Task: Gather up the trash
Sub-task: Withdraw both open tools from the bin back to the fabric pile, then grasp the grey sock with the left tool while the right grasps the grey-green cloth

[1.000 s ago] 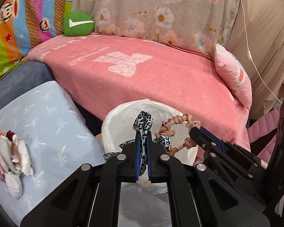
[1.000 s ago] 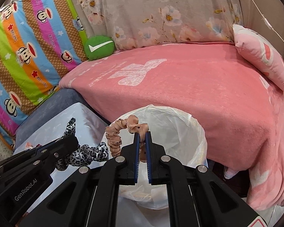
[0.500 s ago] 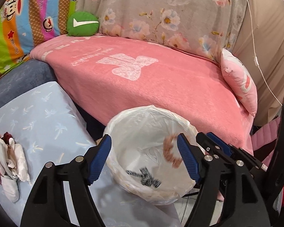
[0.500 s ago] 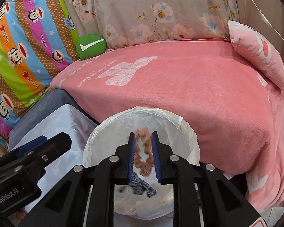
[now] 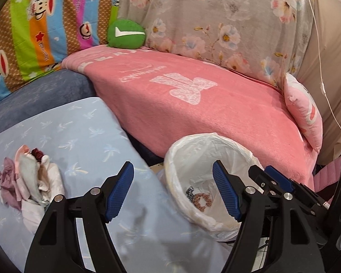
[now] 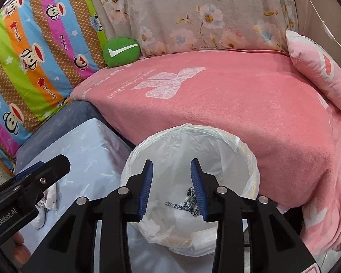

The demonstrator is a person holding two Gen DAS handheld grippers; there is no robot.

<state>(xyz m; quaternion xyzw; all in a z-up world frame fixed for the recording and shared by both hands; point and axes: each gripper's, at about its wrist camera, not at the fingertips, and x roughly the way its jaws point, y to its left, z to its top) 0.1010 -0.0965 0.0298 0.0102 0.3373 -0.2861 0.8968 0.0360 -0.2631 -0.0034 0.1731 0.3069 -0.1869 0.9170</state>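
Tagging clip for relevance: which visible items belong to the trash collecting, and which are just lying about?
Job:
lined bin
leopard-print scrunchie and pink scrunchie, both in the bin
pile of scraps on the blue cloth

Lying about:
green cushion
pink blanket
pink pillow

A pink blanket (image 5: pixel 216 113) is spread over the sofa, with a green round cushion (image 5: pixel 126 33) lying at its eleven o'clock corner. A pink pillow (image 6: pixel 318 72) is propped at three o'clock, and a floral cloth (image 6: pixel 204 16) is draped behind.
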